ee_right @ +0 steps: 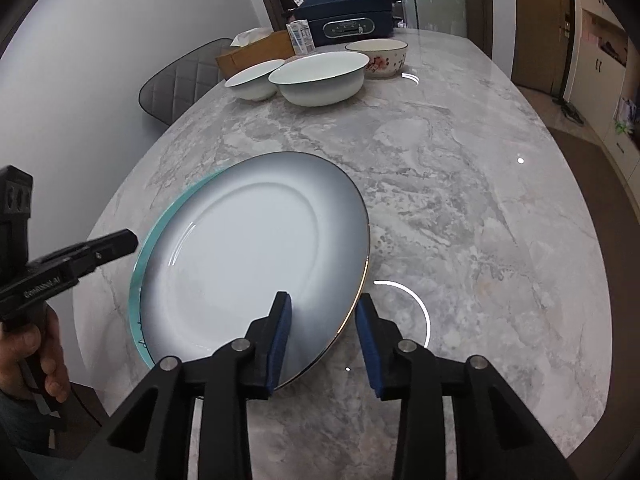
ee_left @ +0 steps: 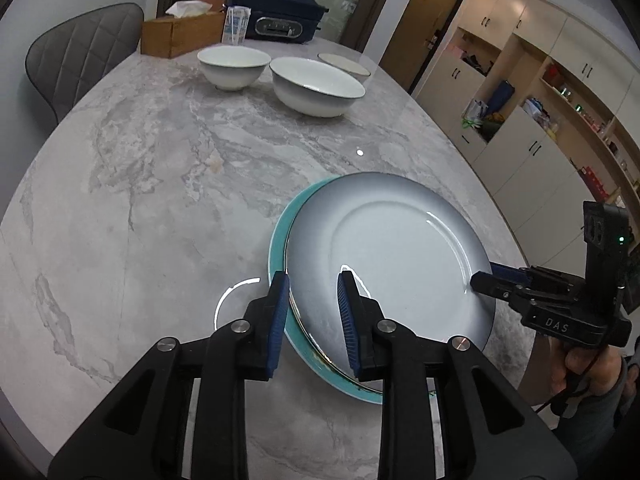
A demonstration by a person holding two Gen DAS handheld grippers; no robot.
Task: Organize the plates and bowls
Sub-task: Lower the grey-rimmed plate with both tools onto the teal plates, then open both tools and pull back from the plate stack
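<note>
A grey-white plate [ee_left: 400,248] [ee_right: 248,248] lies on top of a teal plate [ee_left: 278,248] [ee_right: 160,216] near the front of the marble table [ee_left: 160,180]. My left gripper [ee_left: 314,320] straddles the near-left rims of both plates; its pads stand apart from them, open. My right gripper [ee_right: 322,340] straddles the grey-white plate's opposite rim, open too, one finger over the plate and one outside it. Each gripper shows in the other's view: the right gripper [ee_left: 480,276] and the left gripper [ee_right: 132,236]. Two white bowls [ee_left: 234,66] [ee_left: 316,84] and a flowered bowl [ee_right: 378,56] stand at the far end.
Behind the bowls are a wooden tissue box [ee_left: 180,34], a small carton [ee_left: 236,26] and a dark blue cooker [ee_left: 280,16]. A grey chair [ee_left: 80,52] stands by the table's far left edge. Cabinets and shelves [ee_left: 540,120] line the right wall.
</note>
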